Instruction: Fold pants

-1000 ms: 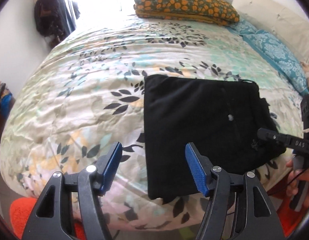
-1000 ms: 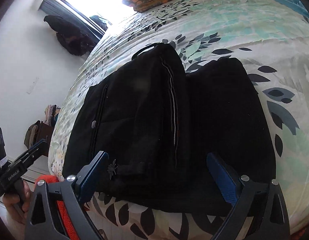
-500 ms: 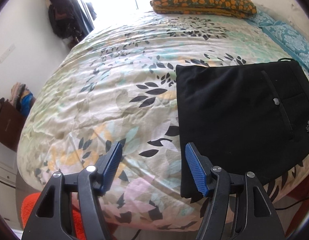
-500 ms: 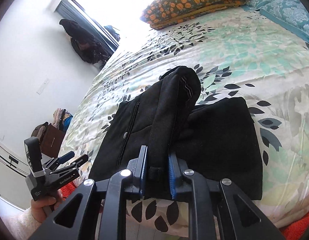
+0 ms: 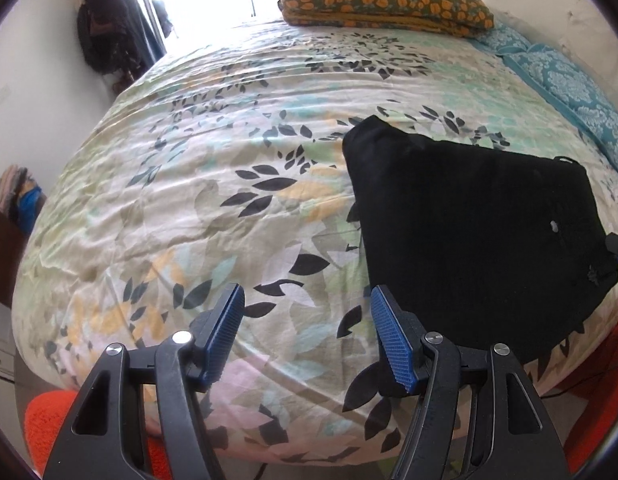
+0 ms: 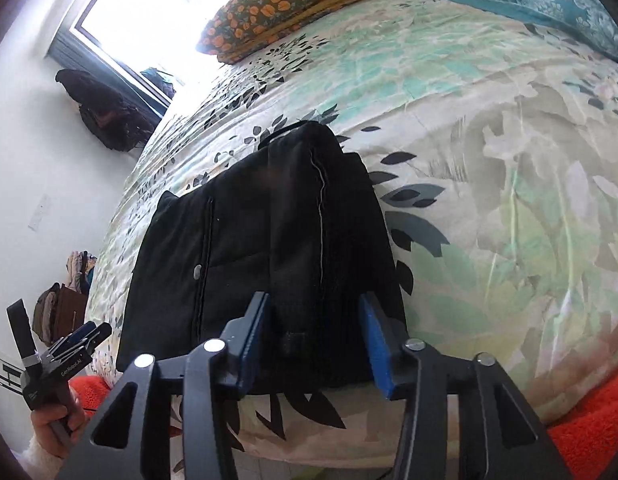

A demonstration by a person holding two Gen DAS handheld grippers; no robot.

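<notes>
Black pants (image 5: pixel 469 232) lie folded on the floral bed cover (image 5: pixel 189 200), near its front right edge. In the right wrist view the pants (image 6: pixel 269 248) show a raised fold with a white seam line. My right gripper (image 6: pixel 314 300) straddles the near end of that fold. Its jaws are opening, and the fabric sits between the blue pads (image 6: pixel 255 332) without being pinched. My left gripper (image 5: pixel 307 294) hovers open over bare bed cover just left of the pants, with nothing between its fingers. A hand holds the left gripper (image 6: pixel 77 340) at the lower left of the right wrist view.
An orange-flowered pillow (image 5: pixel 381 0) lies at the far end of the bed and teal pillows (image 5: pixel 569 92) lie along the right side. A dark bag (image 5: pixel 105 40) hangs by the window. An orange rug (image 6: pixel 589 420) lies below the bed's front edge.
Half a second ago my right gripper was clamped on the pants' edge and lifting it. Now its jaws have spread and the fold lies flatter. The left gripper stays open.
</notes>
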